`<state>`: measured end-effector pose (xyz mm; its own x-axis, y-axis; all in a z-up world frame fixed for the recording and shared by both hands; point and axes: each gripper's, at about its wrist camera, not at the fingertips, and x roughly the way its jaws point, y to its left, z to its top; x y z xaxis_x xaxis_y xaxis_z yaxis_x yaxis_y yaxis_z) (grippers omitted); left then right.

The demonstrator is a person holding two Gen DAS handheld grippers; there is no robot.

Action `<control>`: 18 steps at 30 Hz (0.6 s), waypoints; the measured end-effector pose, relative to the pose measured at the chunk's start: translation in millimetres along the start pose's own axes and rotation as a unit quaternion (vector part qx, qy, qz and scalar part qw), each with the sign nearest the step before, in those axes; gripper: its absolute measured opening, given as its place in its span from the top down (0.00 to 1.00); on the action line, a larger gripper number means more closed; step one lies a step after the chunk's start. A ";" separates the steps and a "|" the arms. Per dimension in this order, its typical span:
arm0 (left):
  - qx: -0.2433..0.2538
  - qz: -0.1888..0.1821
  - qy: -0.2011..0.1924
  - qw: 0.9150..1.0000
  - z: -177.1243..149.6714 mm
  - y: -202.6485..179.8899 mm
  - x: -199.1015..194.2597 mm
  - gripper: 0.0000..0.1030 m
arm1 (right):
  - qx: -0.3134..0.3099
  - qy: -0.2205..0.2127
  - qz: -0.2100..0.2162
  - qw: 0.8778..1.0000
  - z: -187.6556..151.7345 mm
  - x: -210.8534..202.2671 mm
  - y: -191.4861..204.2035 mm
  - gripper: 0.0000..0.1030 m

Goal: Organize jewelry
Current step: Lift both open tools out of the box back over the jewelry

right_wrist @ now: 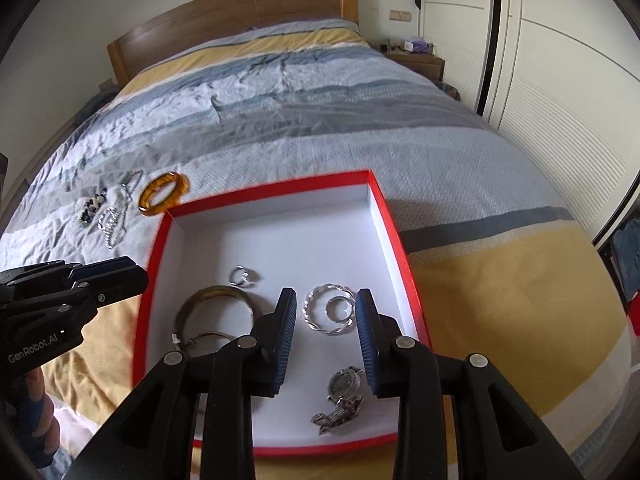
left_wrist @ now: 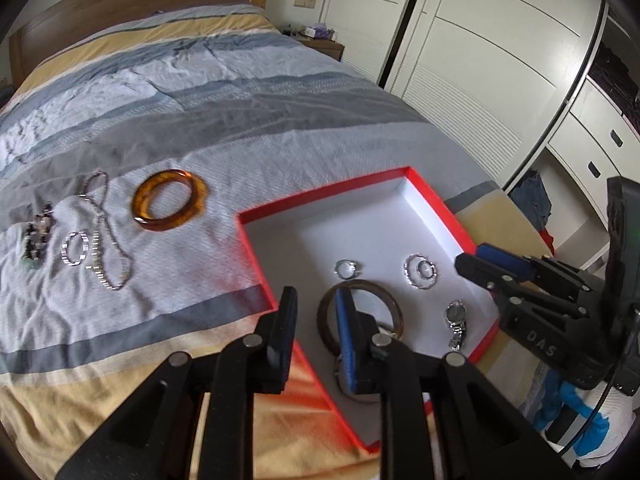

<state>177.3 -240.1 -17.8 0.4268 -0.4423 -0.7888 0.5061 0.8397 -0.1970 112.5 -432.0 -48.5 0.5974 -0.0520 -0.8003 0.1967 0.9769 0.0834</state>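
Note:
A red box with a white inside (left_wrist: 344, 188) (right_wrist: 280, 186) lies on the bed. In it are a dark bangle (left_wrist: 394, 308) (right_wrist: 216, 294), a small ring (left_wrist: 347, 269) (right_wrist: 242, 276), a twisted silver bangle around a ring (left_wrist: 420, 271) (right_wrist: 330, 309) and a silver watch (left_wrist: 456, 322) (right_wrist: 342, 390). On the bedspread to the left lie an amber bangle (left_wrist: 170, 200) (right_wrist: 164, 194), a silver chain (left_wrist: 105, 236) (right_wrist: 116, 220), a silver ring bracelet (left_wrist: 75, 248) and a dark beaded piece (left_wrist: 38, 236) (right_wrist: 91, 208). My left gripper (left_wrist: 316, 312) (right_wrist: 132, 276) is open and empty over the box's left edge. My right gripper (right_wrist: 326, 316) (left_wrist: 470, 264) is open and empty above the twisted bangle.
The striped grey, blue and yellow bedspread (left_wrist: 240, 92) covers the bed, with a wooden headboard (right_wrist: 224, 28) behind. White wardrobe doors (left_wrist: 480, 60) and drawers stand to the right. A bedside table (right_wrist: 416, 58) is at the far corner. Clothes lie on the floor at right.

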 end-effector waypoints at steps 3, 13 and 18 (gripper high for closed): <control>-0.011 0.012 -0.009 1.000 -5.0 10.2 -25.7 0.81 | -0.004 -0.012 0.005 1.000 2.1 -21.1 8.9 0.69; -0.048 0.082 -0.056 0.994 -45.5 66.2 -134.0 0.63 | -0.026 -0.050 0.035 0.998 2.4 -92.3 55.6 0.65; -0.078 0.120 -0.075 0.987 -68.4 104.6 -181.1 0.63 | -0.038 -0.061 0.055 0.996 0.4 -115.9 83.9 0.63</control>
<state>101.7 -50.6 64.6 0.6320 -0.2558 -0.7316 0.2600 0.9592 -0.1108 60.1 -344.1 51.5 0.7036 0.0364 -0.7097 0.0676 0.9907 0.1179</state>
